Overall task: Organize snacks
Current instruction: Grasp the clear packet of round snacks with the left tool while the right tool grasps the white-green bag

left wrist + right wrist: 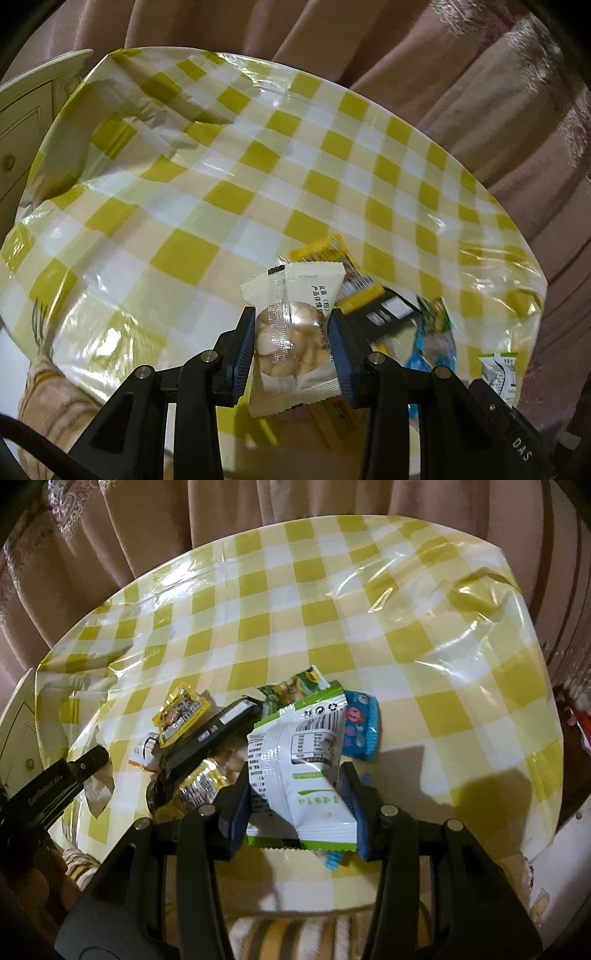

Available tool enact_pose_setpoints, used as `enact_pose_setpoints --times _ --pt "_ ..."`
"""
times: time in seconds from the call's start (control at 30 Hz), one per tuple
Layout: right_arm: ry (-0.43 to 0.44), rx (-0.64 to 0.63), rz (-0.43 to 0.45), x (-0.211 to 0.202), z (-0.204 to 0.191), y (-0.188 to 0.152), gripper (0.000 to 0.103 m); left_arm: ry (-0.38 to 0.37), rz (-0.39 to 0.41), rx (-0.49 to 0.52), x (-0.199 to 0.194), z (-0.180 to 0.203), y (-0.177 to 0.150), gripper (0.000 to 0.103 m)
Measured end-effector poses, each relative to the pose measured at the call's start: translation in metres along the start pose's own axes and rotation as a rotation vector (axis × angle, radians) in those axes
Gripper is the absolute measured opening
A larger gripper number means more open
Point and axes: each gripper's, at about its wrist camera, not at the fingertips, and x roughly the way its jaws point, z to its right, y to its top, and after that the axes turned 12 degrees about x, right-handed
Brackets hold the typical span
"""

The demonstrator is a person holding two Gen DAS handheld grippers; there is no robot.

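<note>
Snack packets (207,746) heaped on table (332,602).

Cream packet (291,332) with a clear window showing pale round nuts, upright, squeezed at the waist between the left claw's blue pads, lifted off the counter. White-and-green packet (299,771) with barcode and printed table, crumpled, tilted, pinched in the right claw above the pile. Loose heap below on the yellow-checked cloth: yellow packets (183,716), one more yellow packet (199,786) nearer, a long black packet (214,734) lying slantwise across them, a blue packet (360,725) with cartoon print at the right, a green leafy packet (291,688) behind.
</note>
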Motion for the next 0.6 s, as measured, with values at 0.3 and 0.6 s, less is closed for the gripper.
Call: enact_pose_setpoints --times 0.3,0.6 --pt "-0.005 0.03 -0.005 -0.028 0.035 -0.007 0.049 -0.086 -0.028 0.073 -0.019 0.044 -0.022 0.04" --pt "-0.032 0.059 0.005 -0.057 0.077 -0.015 0.049 -0.179 -0.049 0.175 -0.034 0.099 -0.041 0.04"
